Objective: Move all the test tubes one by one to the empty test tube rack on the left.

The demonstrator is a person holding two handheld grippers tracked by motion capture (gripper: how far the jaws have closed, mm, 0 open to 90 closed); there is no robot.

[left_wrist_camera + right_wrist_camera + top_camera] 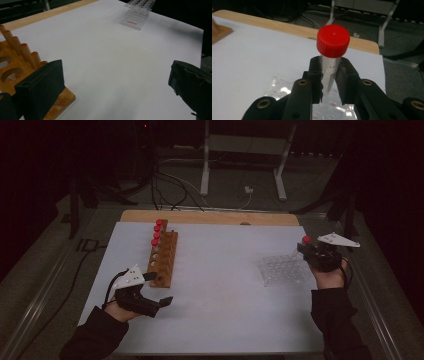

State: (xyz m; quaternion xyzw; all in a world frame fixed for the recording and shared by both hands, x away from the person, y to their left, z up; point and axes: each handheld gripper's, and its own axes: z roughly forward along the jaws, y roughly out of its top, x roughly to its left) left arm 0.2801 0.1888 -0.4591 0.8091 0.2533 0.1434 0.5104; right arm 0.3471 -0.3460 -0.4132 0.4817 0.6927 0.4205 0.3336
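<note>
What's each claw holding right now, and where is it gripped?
The right claw pinches a red-capped tube on its clear body just below the cap. The left claw is open and holds nothing.

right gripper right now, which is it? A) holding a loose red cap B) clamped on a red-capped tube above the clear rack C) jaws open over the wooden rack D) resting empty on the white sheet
B: the right gripper has its jaws shut on the clear body of the red-capped tube, with the clear rack beneath it.
</note>
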